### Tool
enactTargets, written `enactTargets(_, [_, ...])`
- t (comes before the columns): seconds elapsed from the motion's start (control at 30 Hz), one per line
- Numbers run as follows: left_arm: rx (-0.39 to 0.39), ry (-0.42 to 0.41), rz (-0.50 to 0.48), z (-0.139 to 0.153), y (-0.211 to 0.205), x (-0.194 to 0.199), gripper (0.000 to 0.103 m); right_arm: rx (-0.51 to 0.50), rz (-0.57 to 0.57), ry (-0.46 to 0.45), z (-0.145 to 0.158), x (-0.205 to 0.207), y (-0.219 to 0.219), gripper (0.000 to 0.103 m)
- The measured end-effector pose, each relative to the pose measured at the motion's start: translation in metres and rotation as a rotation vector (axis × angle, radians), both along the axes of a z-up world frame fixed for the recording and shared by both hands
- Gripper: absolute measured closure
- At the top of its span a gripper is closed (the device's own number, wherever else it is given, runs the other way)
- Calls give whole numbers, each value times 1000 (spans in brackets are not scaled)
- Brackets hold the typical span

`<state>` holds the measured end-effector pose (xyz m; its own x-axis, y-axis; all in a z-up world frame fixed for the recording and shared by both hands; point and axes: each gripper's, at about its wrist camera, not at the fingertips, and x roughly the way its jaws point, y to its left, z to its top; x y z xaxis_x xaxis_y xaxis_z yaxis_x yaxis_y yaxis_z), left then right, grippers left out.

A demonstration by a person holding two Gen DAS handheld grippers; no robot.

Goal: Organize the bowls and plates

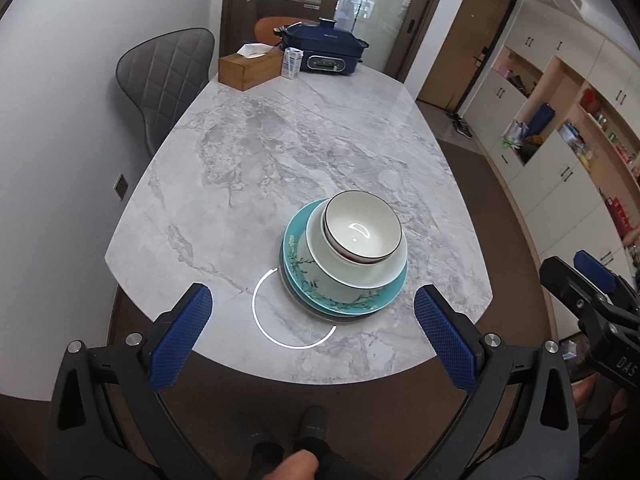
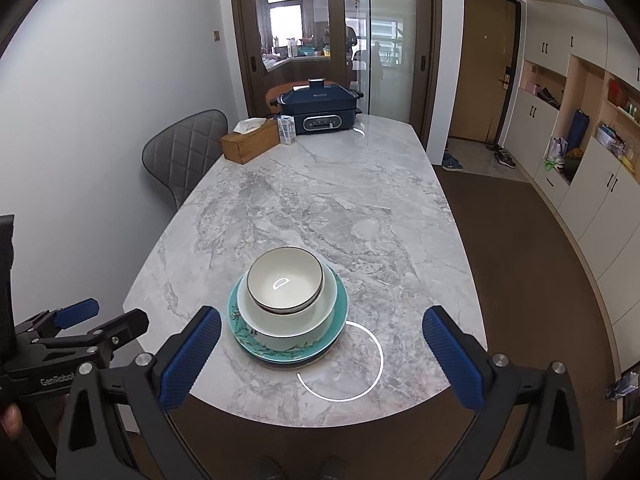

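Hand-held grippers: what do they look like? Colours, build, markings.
Both match. The left hand-held gripper and right hand-held gripper have black angular arms with triangular cut-outs and round silver bolts at the joints. The fingers carry blue pads with a fine cross-hatched texture. White lettering on the black body reads "GenRobot", cut off by the view. No cables visible.

The table (image 2: 320, 208) looks like grey marble, smooth and shiny. The bowls (image 2: 285, 282) and plate (image 2: 338, 320) are glossy china. The tissue box (image 2: 250, 145) near the far edge is wood.
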<state>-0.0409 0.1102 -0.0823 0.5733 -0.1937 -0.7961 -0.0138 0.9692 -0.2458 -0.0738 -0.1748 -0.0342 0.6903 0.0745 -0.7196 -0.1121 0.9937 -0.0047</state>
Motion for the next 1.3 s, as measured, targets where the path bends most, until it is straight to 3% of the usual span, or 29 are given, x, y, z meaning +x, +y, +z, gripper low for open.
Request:
enactTargets(0.1, [-72,3,-1,1,4,-5,0,-5,6,-33,6,-7,2,0])
enactTargets(0.23, [-111,-4,-36,5,4,-11,0,-53,5,-83,14,-14,6,0])
enactTargets(0.37, [-170,12,-69,8,-2,-12,1,-54,-5,-69,12,-13,3,0])
enactTargets(0.6, [-4,10,-39,15,-19,-12,0,-55,-28,-42,9,-11,-2,0])
enactTargets(0.7, [-6,9,1,13,-16,-15,0,-45,-36,-29,8,-10,-4,0])
enactTargets(0.8, [-65,-8,14,13,-11,-19,0,-45,-41,-20,7,-10,-4,0])
enactTargets(0.9, [54,9,47,11,-17,-17,0,-39,-46,-6,4,-7,-6,0])
enactTargets(1.13, [113,9,37,9,-29,-17,0,-41,-40,13,-1,-8,-2,0])
enactTargets(1.3, [53,15,22,7,-30,-17,0,-40,-40,20,-3,-9,-2,0])
